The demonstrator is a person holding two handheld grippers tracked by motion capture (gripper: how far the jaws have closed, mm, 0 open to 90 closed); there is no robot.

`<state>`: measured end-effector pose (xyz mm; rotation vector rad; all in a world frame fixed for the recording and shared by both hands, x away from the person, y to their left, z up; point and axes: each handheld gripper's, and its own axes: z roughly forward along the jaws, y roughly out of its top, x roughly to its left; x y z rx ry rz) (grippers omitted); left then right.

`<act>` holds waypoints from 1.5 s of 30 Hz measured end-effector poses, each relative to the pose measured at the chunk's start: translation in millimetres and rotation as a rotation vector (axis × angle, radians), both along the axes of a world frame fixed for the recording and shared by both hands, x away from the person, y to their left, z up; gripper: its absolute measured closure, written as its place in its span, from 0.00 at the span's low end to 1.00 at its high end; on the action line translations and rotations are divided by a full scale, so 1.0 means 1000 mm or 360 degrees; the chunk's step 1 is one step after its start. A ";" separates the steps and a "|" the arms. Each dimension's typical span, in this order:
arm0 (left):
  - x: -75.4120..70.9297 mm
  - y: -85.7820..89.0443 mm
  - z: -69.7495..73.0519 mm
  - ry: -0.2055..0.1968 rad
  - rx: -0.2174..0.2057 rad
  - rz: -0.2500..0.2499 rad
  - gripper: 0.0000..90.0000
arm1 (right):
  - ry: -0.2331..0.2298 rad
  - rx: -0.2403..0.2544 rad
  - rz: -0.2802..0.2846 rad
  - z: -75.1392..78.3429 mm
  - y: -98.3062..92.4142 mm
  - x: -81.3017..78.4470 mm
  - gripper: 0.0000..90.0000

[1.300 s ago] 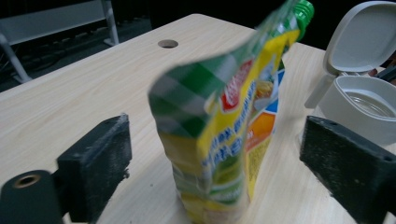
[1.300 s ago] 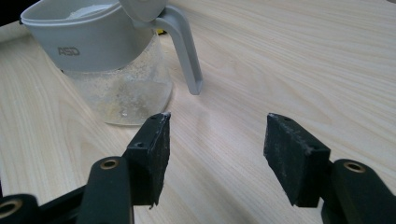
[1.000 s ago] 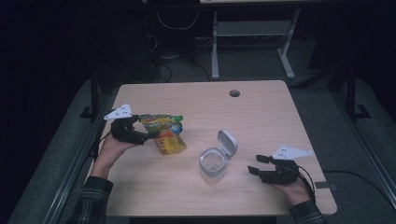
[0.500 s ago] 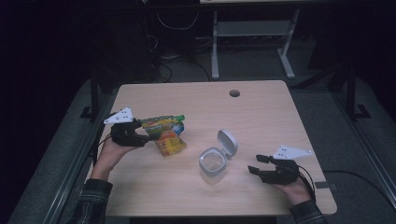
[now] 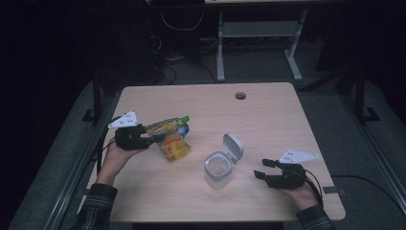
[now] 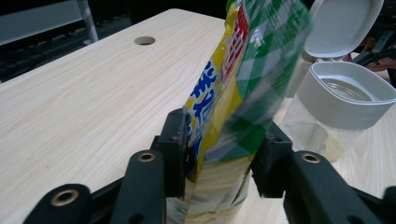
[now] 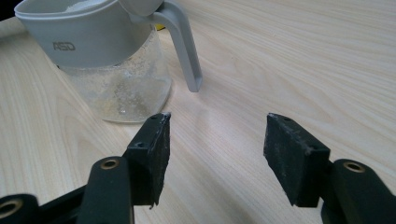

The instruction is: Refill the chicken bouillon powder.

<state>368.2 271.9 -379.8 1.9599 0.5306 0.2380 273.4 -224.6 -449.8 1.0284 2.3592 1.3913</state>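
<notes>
The green and yellow pouch (image 6: 233,93) stands pinched between the pads of the left gripper (image 6: 219,163), whose jaws have just been closing on it, at the table's left side. Right of it stands a clear container (image 5: 218,168) with its grey flip lid (image 5: 233,146) up, a powdery film on its inner walls. The right gripper (image 7: 215,154) rests spread and empty beside it on the pale wooden table (image 5: 268,120); the room behind is dark.

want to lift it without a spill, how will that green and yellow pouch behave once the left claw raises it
Probably floppy: the pouch is thin printed film that creases where the left claw, whose jaws have just been closing, pinches it. It likely sags or swings beyond the pads. It looks light for its size, though its fill is hidden. The glossy film may slip, so a firm grip seems wise.
</notes>
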 end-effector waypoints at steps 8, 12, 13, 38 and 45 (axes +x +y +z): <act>-0.003 -0.003 0.000 -0.0026 0.0013 0.0004 0.83 | 0.0004 -0.0004 -0.0001 0.000 0.000 0.000 0.45; -0.005 -0.005 0.000 -0.0034 0.0036 -0.0008 0.90 | 0.0006 -0.0006 0.0000 0.000 0.000 0.000 0.45; -0.005 -0.006 0.000 -0.0033 0.0035 -0.0009 0.92 | 0.0006 -0.0007 0.0001 0.000 0.000 0.000 0.45; -0.013 -0.011 0.012 0.0012 -0.0015 0.0093 1.00 | 0.0004 -0.0005 -0.0006 0.003 0.001 -0.001 0.45; -0.021 -0.004 0.025 0.0021 -0.0046 0.0089 1.00 | -0.0024 0.0003 -0.0009 0.012 0.003 -0.007 0.75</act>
